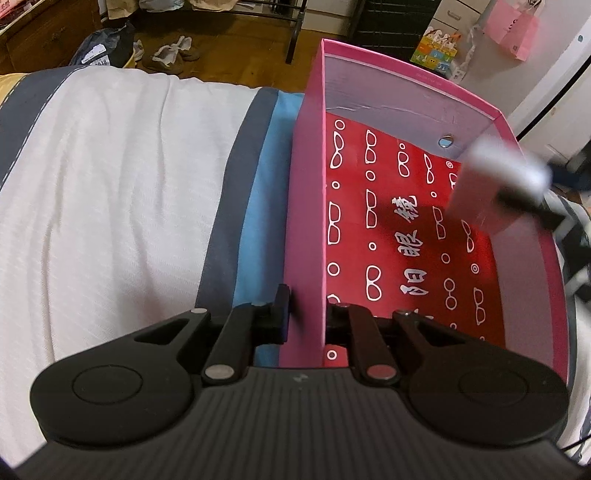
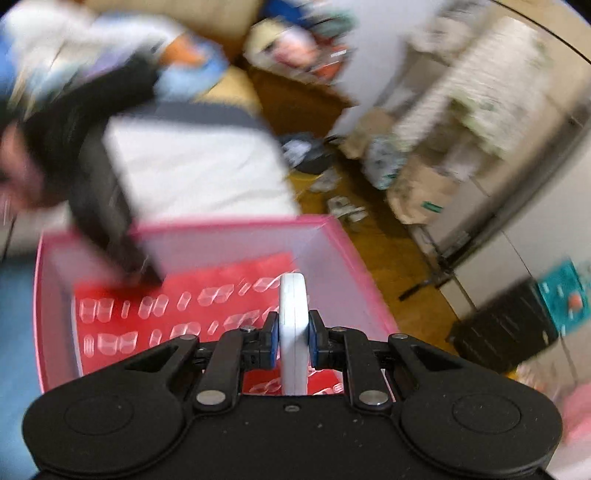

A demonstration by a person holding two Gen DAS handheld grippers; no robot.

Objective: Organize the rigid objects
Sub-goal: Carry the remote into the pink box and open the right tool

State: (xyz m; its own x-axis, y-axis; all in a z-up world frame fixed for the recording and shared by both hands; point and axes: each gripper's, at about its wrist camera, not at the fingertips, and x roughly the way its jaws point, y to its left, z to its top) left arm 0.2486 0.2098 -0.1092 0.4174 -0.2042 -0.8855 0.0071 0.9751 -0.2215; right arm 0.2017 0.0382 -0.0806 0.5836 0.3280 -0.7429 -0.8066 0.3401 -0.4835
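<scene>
An open pink box (image 1: 306, 184) sits on the bed, with a red bag (image 1: 388, 240) printed with white glasses lying flat inside. My left gripper (image 1: 308, 306) is shut on the box's left wall near the front corner, one finger outside and one inside. In the right wrist view, my right gripper (image 2: 293, 325) is shut on a flat white rounded object (image 2: 291, 295), held edge-on above the pink box (image 2: 229, 236) and red bag (image 2: 184, 280). The left wrist view shows that white object (image 1: 491, 184) blurred over the box's right side. The right view is motion-blurred.
The box rests on a white blanket (image 1: 110, 184) with grey and blue stripes. Beyond the bed edge lie wooden floor, shoes (image 1: 173, 55) and a pink paper bag (image 1: 513, 26). A black case (image 2: 506, 332) and scattered bags stand on the floor to the right.
</scene>
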